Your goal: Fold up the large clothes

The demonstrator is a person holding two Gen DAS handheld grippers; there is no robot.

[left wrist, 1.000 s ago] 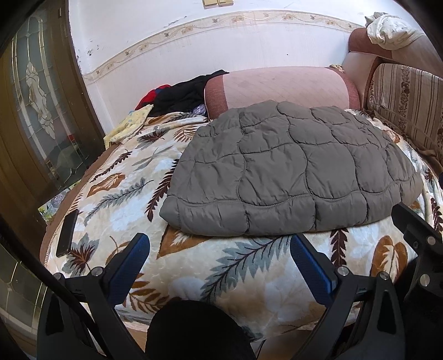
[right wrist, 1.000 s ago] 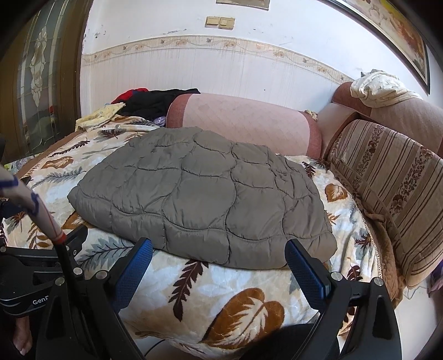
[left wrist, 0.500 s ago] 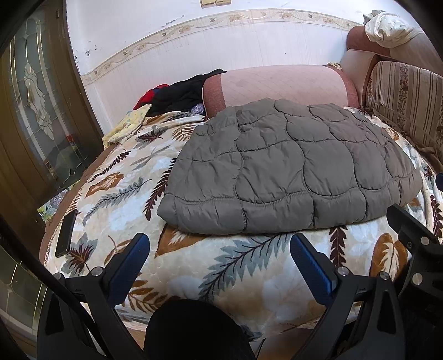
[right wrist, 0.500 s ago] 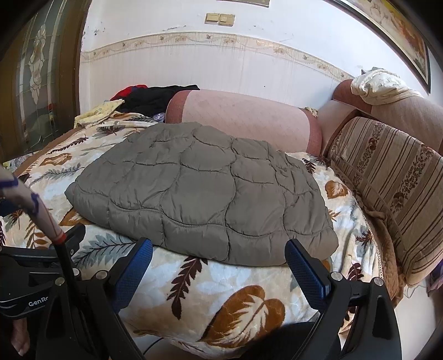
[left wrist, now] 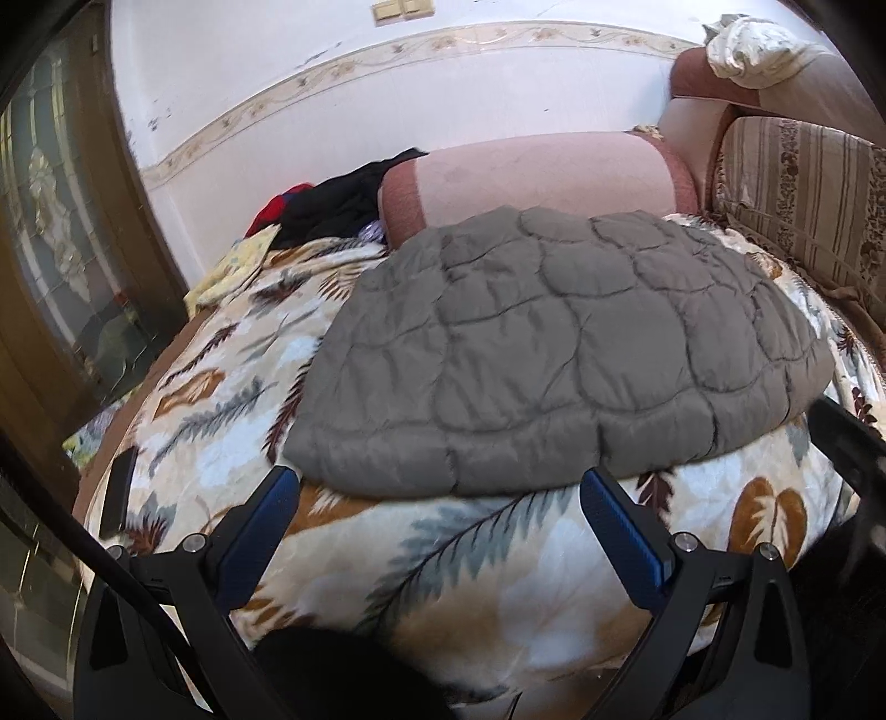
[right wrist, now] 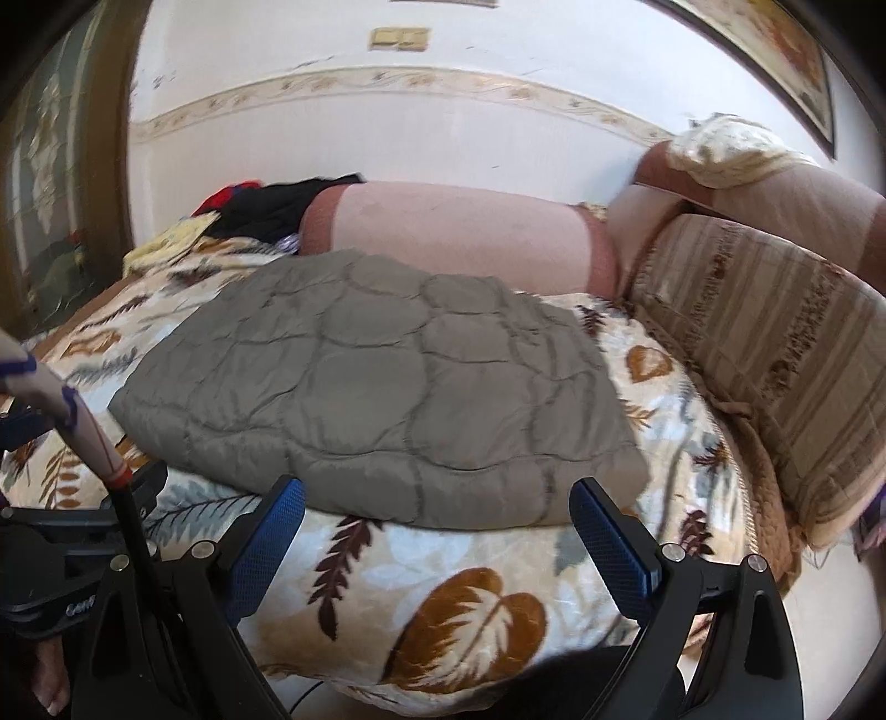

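Two grippers are showing, one per view, each with two blue-padded fingers. The left gripper (left wrist: 437, 493) is hovering with its jaws spread wide and nothing between them, its fingertips sitting just at the near hem of the grey quilted jacket (left wrist: 559, 354); whether they are touching the fabric cannot be told. The right gripper (right wrist: 437, 498) is likewise gaping wide and empty, its fingertips lying at the jacket's (right wrist: 376, 399) near edge.

One jacket is lying folded flat on the leaf-patterned blanket (left wrist: 443, 559), near the middle of the bed.

Taking the jacket as the landmark and going left to right in the left wrist view: far left of it a wooden door with patterned glass (left wrist: 61, 232) is standing; left of it and near the blanket's edge one dark flat object (left wrist: 119, 490) is lying; behind its left corner one yellow cloth (left wrist: 235, 266) and one heap of black and red clothes (left wrist: 326, 207) are resting; directly behind it one pink bolster (left wrist: 542, 177) is lying along the wall; to its right one striped cushion (left wrist: 803, 194) is leaning, with one pale crumpled cloth (left wrist: 753, 47) sitting above that.

On the wall above the jacket one beige switch plate (right wrist: 400, 39) is showing. Pale lettering on the black gear at the lower left of the right wrist view is too blurred to read.
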